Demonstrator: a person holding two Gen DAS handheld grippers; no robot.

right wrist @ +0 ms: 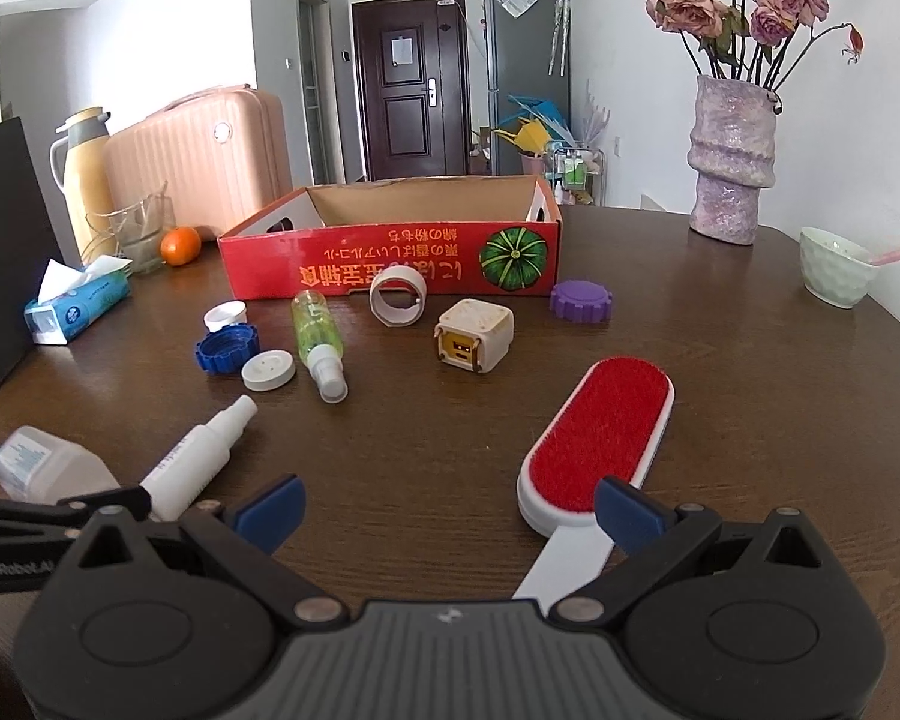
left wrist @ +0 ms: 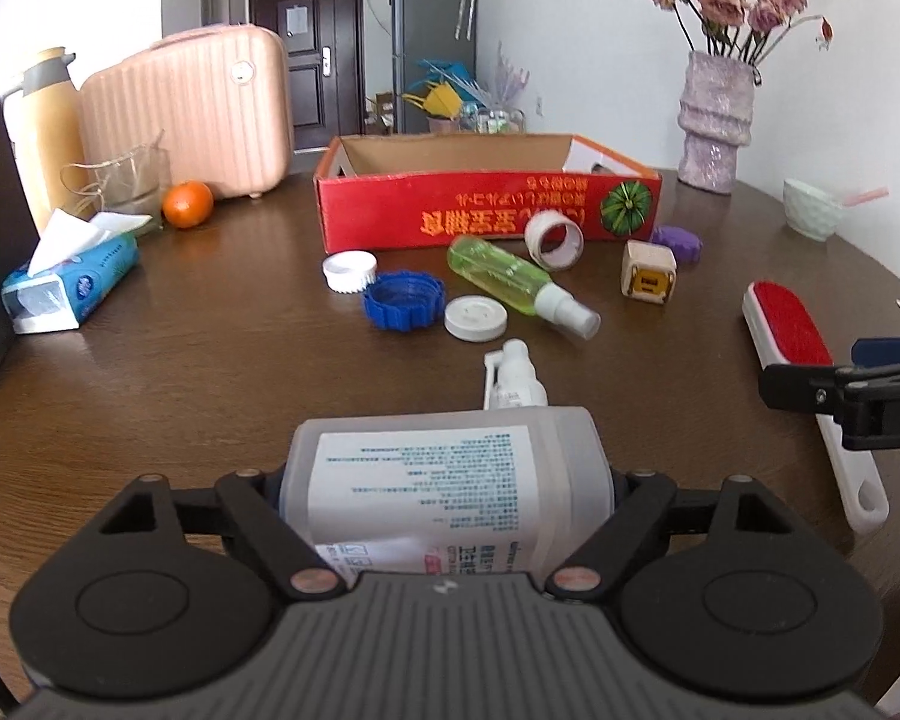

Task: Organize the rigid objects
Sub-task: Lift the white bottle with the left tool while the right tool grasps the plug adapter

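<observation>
My left gripper (left wrist: 447,480) is shut on a translucent labelled bottle (left wrist: 444,468), which also shows in the right wrist view (right wrist: 42,468). A white spray bottle (right wrist: 201,459) lies just beyond it. My right gripper (right wrist: 450,507) is open, its right fingertip beside the red lint brush (right wrist: 600,438), whose white handle runs under the jaws. Ahead lie a green spray bottle (right wrist: 315,339), blue cap (right wrist: 227,348), white lids (right wrist: 268,369), tape ring (right wrist: 398,297), beige cube (right wrist: 476,336) and purple cap (right wrist: 581,300), in front of the empty red cardboard box (right wrist: 390,264).
A tissue pack (right wrist: 78,306), orange (right wrist: 180,245), glass jug (right wrist: 141,228), thermos (right wrist: 84,180) and pink suitcase (right wrist: 204,156) stand at the left. A purple vase (right wrist: 729,162) with flowers and a pale bowl (right wrist: 834,273) stand at the right.
</observation>
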